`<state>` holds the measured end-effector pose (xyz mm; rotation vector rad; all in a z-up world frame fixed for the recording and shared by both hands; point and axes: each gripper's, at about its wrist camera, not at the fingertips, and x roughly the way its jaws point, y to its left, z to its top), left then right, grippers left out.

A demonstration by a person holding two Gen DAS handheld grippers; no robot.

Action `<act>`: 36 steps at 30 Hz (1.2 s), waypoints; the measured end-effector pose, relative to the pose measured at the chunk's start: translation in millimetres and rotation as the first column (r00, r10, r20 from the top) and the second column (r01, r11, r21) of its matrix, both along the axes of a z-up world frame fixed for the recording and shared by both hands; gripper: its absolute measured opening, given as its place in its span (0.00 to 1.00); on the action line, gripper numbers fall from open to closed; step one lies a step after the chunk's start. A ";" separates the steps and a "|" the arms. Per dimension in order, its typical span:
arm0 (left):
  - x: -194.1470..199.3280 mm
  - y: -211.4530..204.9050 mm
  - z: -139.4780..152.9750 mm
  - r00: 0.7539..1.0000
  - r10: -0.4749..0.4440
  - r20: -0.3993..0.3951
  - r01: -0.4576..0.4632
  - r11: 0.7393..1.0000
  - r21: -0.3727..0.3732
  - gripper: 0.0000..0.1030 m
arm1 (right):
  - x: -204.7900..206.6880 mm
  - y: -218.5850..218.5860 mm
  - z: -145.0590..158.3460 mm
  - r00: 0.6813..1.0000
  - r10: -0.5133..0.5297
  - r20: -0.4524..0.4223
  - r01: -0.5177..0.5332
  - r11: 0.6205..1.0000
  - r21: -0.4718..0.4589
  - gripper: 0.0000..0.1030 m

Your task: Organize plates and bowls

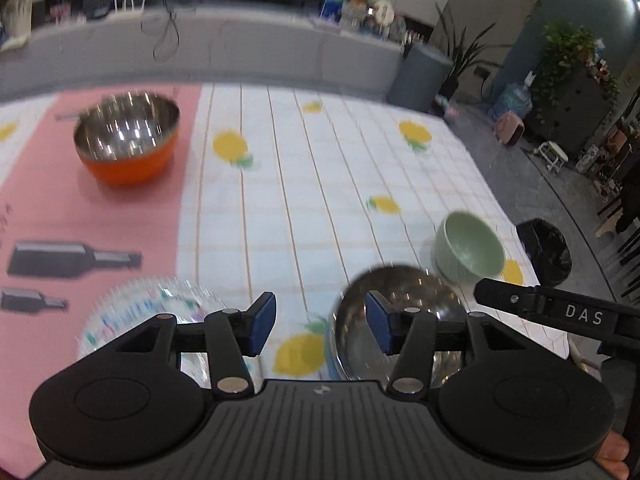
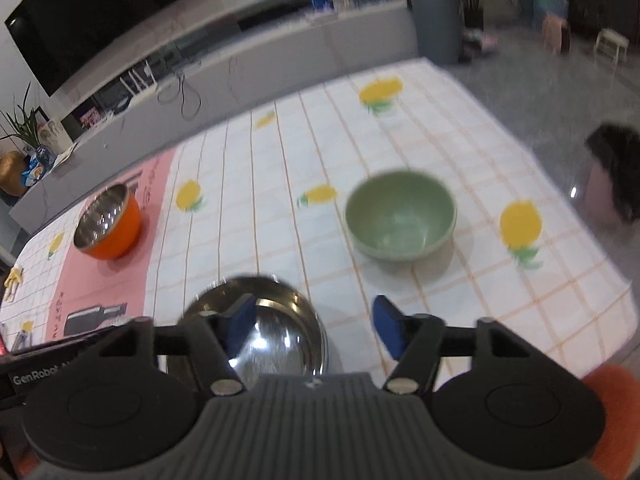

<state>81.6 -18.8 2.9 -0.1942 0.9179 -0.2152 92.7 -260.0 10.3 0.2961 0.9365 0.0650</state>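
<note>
An orange bowl with a steel inside (image 1: pixel 127 142) (image 2: pixel 107 227) stands on a pink mat at the far left. A pale green bowl (image 1: pixel 469 253) (image 2: pixel 400 220) stands toward the right edge of the table. A steel bowl (image 1: pixel 396 320) (image 2: pixel 260 320) stands near the front, under both grippers. A patterned plate (image 1: pixel 152 320) lies at the front left, partly hidden behind my left gripper. My left gripper (image 1: pixel 320 322) is open and empty, its right finger over the steel bowl. My right gripper (image 2: pixel 312 322) is open and empty, its left finger over the steel bowl.
The table has a checked cloth with lemon prints (image 1: pixel 300 200) and a pink mat (image 1: pixel 80 220) on the left. A black bin (image 1: pixel 546 250) stands past the table's right edge. A grey counter (image 1: pixel 240 52) runs behind the table.
</note>
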 end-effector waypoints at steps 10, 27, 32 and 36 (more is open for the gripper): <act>12.0 37.9 21.0 0.994 0.053 0.094 -0.059 0.997 0.058 0.58 | 15.3 22.2 19.1 0.997 -0.031 0.073 0.033 0.999 -0.033 0.63; 87.5 162.8 21.4 0.996 0.090 0.008 -0.090 0.988 0.129 0.56 | 113.1 157.4 5.6 0.978 0.196 -0.067 -0.198 0.980 -0.030 0.60; 118.6 197.2 18.1 0.991 0.132 -0.027 -0.127 0.983 0.130 0.56 | 148.9 201.0 -6.9 0.962 0.248 -0.117 -0.251 0.968 -0.011 0.60; 141.5 225.9 13.0 0.983 0.175 -0.065 -0.171 0.983 0.062 0.60 | 178.0 226.9 -15.6 0.952 0.272 -0.142 -0.273 0.962 0.017 0.60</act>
